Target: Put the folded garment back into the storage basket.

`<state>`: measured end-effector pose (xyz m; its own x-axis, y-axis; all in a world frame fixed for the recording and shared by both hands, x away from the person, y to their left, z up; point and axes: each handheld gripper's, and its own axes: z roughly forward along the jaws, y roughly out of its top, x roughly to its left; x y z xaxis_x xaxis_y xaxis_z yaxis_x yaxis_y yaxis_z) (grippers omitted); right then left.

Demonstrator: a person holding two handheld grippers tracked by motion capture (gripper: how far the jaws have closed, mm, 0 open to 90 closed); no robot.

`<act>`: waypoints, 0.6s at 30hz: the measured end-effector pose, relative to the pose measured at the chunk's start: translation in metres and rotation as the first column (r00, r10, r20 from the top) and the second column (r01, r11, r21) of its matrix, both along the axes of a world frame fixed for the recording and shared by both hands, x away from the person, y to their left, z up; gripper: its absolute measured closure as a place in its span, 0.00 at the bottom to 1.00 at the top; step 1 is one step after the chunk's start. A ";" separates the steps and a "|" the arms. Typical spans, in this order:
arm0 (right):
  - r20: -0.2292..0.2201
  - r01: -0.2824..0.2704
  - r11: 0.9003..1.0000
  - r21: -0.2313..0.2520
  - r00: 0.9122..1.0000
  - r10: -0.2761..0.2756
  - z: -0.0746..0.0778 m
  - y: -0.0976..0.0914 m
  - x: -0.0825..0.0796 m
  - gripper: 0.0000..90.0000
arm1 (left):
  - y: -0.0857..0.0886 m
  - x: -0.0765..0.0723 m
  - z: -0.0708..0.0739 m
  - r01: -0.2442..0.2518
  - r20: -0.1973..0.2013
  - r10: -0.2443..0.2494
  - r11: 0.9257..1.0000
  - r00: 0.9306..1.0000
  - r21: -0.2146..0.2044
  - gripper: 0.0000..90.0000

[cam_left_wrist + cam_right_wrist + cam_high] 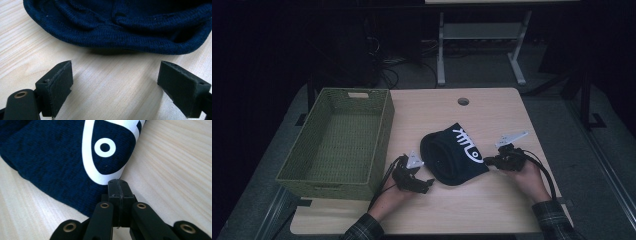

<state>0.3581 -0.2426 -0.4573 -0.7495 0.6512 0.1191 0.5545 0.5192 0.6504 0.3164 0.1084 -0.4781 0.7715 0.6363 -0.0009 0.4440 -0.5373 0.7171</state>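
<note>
A dark blue knit hat (455, 155) with a white printed design lies near the middle of the pale wooden counter (492, 210), between a person's two hands. From above, the left tool (428, 183) sits just off the hat's near-left edge, held low over the wood, while the right tool (488, 161) meets the hat's right-hand edge. A green woven basket (384, 125) stands at the left side of the counter, well apart from the hat, its inside dim. Plaid sleeves (362, 230) enter from the near edge.

The left tool's own camera shows what the high view cannot: its two black jaws stand wide apart with bare wood between them, and the ribbed, rolled brim of the hat (117, 32) lies just beyond their tips, not touched.

The right tool's camera gives the other detail. The right tool (118, 185) has its jaws pressed together, pad against pad, the tips at the hat's (50, 160) edge where a white ring and curved white band are printed on the knit. Whether a fold of fabric is pinched between the pads cannot be made out; the tips overlap the cloth's border against the grain of the counter.

In the high view, a round cable hole (463, 101) marks the counter's far side, and the legs of a white frame (441, 55) stand on the floor beyond.
</note>
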 end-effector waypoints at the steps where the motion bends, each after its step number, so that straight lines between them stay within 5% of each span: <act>1: 0.000 0.000 1.000 0.000 1.000 0.000 0.000 0.000 0.000 1.00 | 0.000 0.000 0.000 0.000 0.000 0.000 1.000 1.000 0.000 0.13; 5: 0.026 0.047 0.998 0.033 0.999 -0.048 0.007 -0.006 -0.006 0.99 | 0.000 0.000 0.000 0.004 0.004 -0.004 1.000 1.000 0.003 0.13; 7: 0.077 0.073 0.996 0.048 0.994 -0.077 0.009 -0.011 -0.010 0.89 | 0.000 0.000 0.000 0.006 0.007 -0.006 1.000 1.000 0.006 0.13; 11: 0.089 0.123 0.991 0.043 0.988 -0.126 0.010 -0.017 -0.019 0.74 | 0.001 0.000 0.000 0.009 0.006 -0.009 1.000 1.000 0.009 0.13; 16: 0.147 0.198 0.980 0.030 0.969 -0.200 0.005 -0.026 -0.035 0.44 | 0.001 0.000 0.000 0.010 0.006 -0.010 1.000 1.000 0.009 0.13; 18: 0.148 0.207 0.978 0.031 0.967 -0.209 0.004 -0.027 -0.038 0.40 | 0.001 0.000 0.000 0.010 0.008 -0.010 1.000 1.000 0.007 0.13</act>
<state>0.3202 -0.2695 -0.4533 -0.6076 0.7938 0.0271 0.5452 0.3920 0.7410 0.3168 0.1090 -0.4779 0.7776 0.6287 0.0099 0.4330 -0.5469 0.7165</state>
